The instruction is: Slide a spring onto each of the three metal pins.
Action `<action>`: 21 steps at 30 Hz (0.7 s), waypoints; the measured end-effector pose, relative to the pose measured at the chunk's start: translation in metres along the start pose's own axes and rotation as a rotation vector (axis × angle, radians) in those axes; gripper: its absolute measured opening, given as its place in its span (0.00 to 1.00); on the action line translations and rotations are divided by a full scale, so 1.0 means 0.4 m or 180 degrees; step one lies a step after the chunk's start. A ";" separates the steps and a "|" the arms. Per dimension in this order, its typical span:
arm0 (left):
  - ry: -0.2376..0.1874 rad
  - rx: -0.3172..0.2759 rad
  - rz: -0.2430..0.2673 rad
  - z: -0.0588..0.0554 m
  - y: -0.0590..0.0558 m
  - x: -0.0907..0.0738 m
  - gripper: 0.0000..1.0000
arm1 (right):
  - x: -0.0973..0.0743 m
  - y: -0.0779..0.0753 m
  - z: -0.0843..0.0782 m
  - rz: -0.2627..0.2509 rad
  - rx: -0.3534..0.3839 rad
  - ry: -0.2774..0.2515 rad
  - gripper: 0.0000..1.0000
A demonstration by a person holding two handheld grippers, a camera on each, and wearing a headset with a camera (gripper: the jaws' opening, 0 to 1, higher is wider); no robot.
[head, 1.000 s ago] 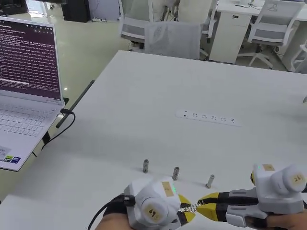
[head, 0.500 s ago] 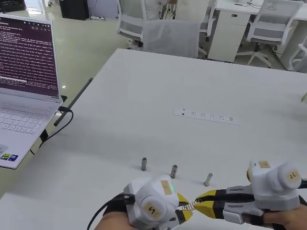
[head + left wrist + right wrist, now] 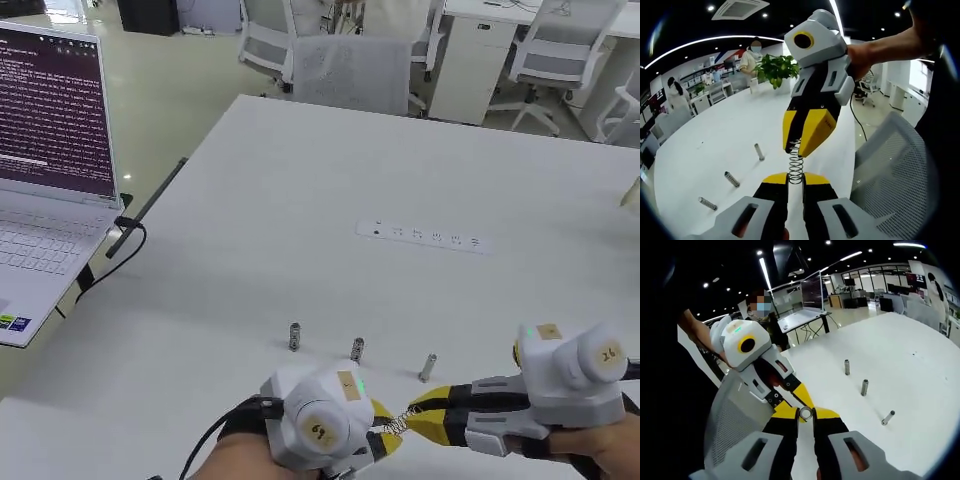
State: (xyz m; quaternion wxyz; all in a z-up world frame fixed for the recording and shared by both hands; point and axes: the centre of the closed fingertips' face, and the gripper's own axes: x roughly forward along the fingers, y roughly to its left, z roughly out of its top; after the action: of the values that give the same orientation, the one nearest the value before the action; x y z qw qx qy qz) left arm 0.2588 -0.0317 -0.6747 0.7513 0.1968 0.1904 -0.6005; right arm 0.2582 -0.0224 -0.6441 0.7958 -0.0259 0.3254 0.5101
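A small metal spring (image 3: 401, 421) is stretched between my two grippers near the table's front edge. My left gripper (image 3: 388, 437) is shut on one end of the spring (image 3: 796, 165); its yellow tips (image 3: 795, 178) pinch it from below. My right gripper (image 3: 420, 414) is shut on the other end, and its own view shows the spring (image 3: 806, 413) end-on between the jaws. Three metal pins stand in a row just beyond: the left pin (image 3: 294, 336) and middle pin (image 3: 357, 349) look ribbed, as if wearing springs. The right pin (image 3: 427, 368) leans and looks smooth.
A white power strip (image 3: 425, 238) lies mid-table. An open laptop (image 3: 45, 160) sits at the left edge, with a black cable (image 3: 120, 245) beside it. Office chairs (image 3: 352, 75) stand behind the far edge of the white table (image 3: 300, 190).
The head camera has tipped, so the whole picture has slid a little. Both grippers stay together with the spring between them, edging slightly left and toward the pins.
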 end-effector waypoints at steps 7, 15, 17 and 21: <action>-0.0033 0.0009 -0.0023 0.009 -0.004 0.002 0.02 | 0.003 0.007 -0.014 0.0036 -0.0278 0.0257 0.15; -0.0068 0.0032 -0.0054 0.023 -0.011 0.004 0.02 | 0.004 0.010 -0.034 0.0072 -0.0611 0.0583 0.19; -0.0078 0.0051 -0.0069 0.029 -0.016 0.005 0.02 | 0.002 0.006 -0.035 0.0072 -0.0666 0.0627 0.19; -0.0095 0.0086 -0.0108 0.037 -0.024 0.007 0.02 | -0.006 0.007 -0.034 0.0117 -0.0880 0.0779 0.19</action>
State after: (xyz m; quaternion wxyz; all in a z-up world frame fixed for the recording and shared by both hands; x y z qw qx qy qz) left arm 0.2507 -0.0439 -0.6643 0.7410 0.1947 0.1742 -0.6186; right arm 0.2487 -0.0282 -0.6529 0.7297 -0.1909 0.3470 0.5574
